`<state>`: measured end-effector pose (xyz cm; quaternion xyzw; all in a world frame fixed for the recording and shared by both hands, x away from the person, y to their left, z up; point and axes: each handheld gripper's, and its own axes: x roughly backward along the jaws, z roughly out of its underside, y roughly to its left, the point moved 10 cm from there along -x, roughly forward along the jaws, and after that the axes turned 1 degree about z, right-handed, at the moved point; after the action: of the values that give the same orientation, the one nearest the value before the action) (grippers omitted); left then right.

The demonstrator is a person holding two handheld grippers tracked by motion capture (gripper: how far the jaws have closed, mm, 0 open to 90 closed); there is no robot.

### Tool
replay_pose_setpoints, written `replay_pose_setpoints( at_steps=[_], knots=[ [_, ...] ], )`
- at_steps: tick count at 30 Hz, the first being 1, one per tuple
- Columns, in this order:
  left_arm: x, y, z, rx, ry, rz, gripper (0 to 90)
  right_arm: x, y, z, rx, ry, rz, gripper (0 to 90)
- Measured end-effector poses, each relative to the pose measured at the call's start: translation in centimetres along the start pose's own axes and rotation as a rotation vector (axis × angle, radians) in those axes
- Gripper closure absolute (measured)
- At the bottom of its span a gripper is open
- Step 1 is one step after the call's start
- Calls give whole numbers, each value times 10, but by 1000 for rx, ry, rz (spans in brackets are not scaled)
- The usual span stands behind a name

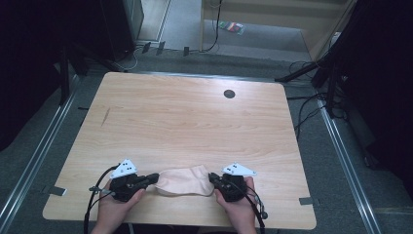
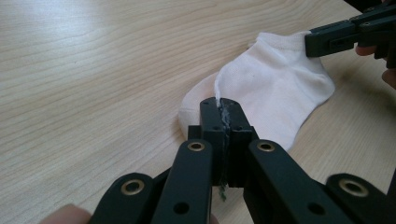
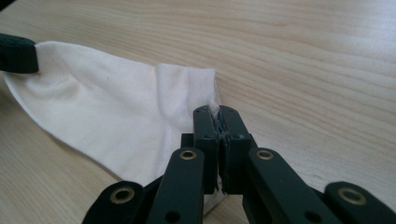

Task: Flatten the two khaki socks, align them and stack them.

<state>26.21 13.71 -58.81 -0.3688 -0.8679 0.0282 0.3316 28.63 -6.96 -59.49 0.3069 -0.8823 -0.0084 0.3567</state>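
1. One pale sock [image 1: 181, 181], soft knit cotton, flat on the table [image 1: 185, 122] near its front edge, about midway between the front corners.
2. Held at both ends: left gripper [image 1: 155, 177] pinching one end, right gripper [image 1: 211, 177] pinching the other, fabric lying slack between them.
3. Seen in the left gripper view: black jaws pressed fully together on a thin fold of the sock [image 2: 275, 88], a white edge of cloth standing up out of the seam between them; left gripper [image 2: 223, 105] tips right at the fabric.
4. Across that same view, the right gripper [image 2: 314, 44] biting the ribbed cuff end.
5. Seen in the right gripper view: jaws likewise clamped tight, a crumpled bit of ribbed cuff caught between them at the right gripper [image 3: 218, 112]; sock [image 3: 107, 116] spreading away smooth and faintly wrinkled, rounded at the heel.
6. Far end of the sock there pinned by the left gripper [image 3: 36, 56].
7. Light wood-grain laminate on the table, rounded corners, a small dark round grommet [image 1: 229, 93] toward the far edge.
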Motion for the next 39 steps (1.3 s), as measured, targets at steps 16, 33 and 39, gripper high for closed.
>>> replay_pose_setpoints(
  at_steps=[16,33,39],
  knots=[
    [-4,5,8,-29,57,-39,900,-5,-3,6,14,28,20,879],
    [8,13,-10,43,-84,-14,754,7,13,-14,-16,-109,13,757],
    [0,0,-16,7,-43,7,900,-22,81,-11,30,-32,-179,900]
  ],
)
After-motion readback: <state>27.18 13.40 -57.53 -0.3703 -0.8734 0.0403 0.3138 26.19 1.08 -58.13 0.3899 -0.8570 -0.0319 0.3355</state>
